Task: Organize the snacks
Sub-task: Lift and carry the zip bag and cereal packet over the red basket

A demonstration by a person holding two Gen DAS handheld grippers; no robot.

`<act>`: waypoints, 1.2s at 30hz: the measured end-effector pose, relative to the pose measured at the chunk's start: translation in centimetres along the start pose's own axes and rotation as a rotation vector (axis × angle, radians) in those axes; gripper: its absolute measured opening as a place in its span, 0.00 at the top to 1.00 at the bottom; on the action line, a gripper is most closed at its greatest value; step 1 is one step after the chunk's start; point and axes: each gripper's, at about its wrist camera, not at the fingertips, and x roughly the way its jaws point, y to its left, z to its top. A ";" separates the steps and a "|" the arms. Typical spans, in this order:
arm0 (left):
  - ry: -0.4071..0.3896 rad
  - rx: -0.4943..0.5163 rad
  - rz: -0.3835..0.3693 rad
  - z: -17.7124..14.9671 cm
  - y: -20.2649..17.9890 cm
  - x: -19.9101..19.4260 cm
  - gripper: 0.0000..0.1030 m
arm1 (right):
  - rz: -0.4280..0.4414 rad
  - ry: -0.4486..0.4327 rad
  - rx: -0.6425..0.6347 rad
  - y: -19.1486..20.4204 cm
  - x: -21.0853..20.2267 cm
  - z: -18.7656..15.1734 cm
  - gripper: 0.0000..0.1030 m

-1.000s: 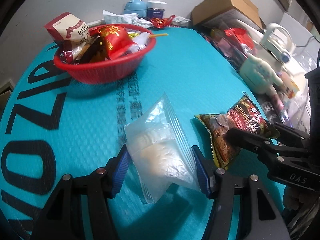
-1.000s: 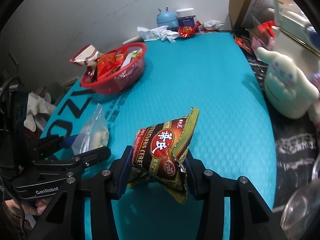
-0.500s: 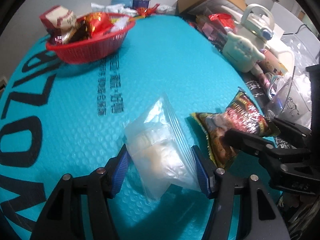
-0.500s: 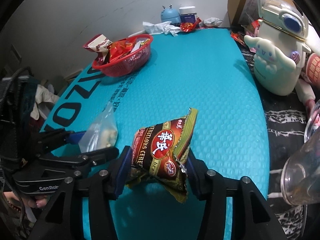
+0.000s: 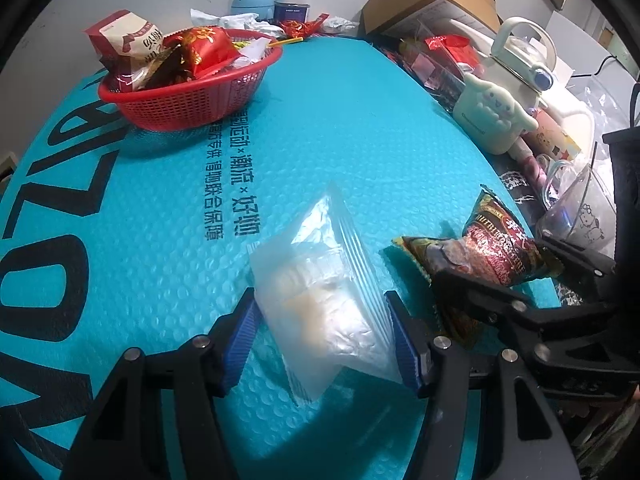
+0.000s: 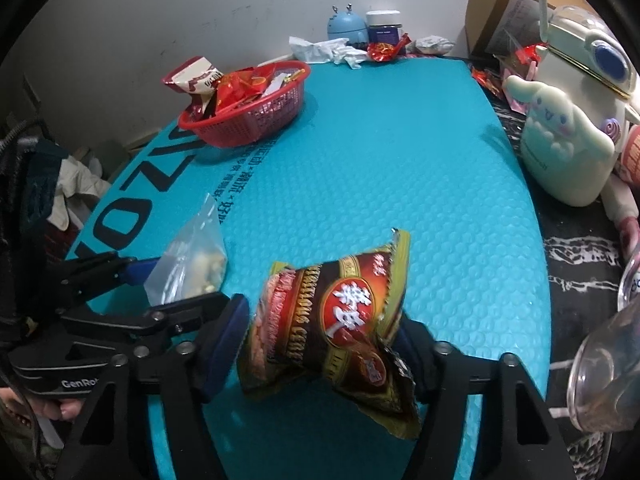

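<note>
My left gripper (image 5: 322, 336) is shut on a clear zip bag (image 5: 320, 280) of pale food pieces, held just above the teal mat (image 5: 360, 140). To its right, my right gripper (image 5: 496, 262) holds a dark red and green snack packet (image 5: 492, 248). In the right wrist view the packet (image 6: 332, 312) sits tilted between the blue pads of the right gripper (image 6: 320, 336), and the left pad touches its edge. The left gripper (image 6: 180, 284) with the bag (image 6: 196, 248) shows at the left. A red mesh basket (image 5: 180, 104) heaped with snacks stands at the far left of the mat.
A cream cartoon-dog bottle (image 6: 568, 148) and a clear glass mug (image 6: 604, 380) crowd the mat's right edge. A cardboard box (image 5: 432, 4), a blue figurine (image 5: 252, 0), a jar and crumpled wrappers line the back wall. Clothes lie off the left edge (image 6: 76, 188).
The right gripper's jaws stand a little wider around the snack packet than a second ago, and its view has shifted slightly. The left gripper keeps its hold on the bag.
</note>
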 end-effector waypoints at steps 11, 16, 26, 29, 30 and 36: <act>0.005 -0.025 -0.046 0.1 0.7 -0.4 0.42 | 0.025 -0.032 0.031 0.2 -0.7 -0.3 0.52; -0.014 -0.043 -0.065 0.0 1.1 -1.4 0.42 | 0.037 -0.038 0.040 0.6 -1.2 -0.4 0.55; -0.065 -0.038 -0.062 -0.3 1.3 -3.6 0.43 | 0.032 -0.077 0.026 1.6 -2.7 -0.5 0.57; -0.077 -0.036 -0.068 -0.2 1.2 -4.4 0.43 | 0.028 -0.092 0.016 1.9 -3.3 -0.3 0.57; -0.086 -0.035 -0.070 -0.2 1.2 -4.8 0.43 | 0.028 -0.099 0.010 2.1 -3.6 -0.2 0.57; -0.138 -0.024 -0.071 0.1 1.2 -6.8 0.43 | 0.047 -0.125 0.001 2.7 -5.1 0.5 0.57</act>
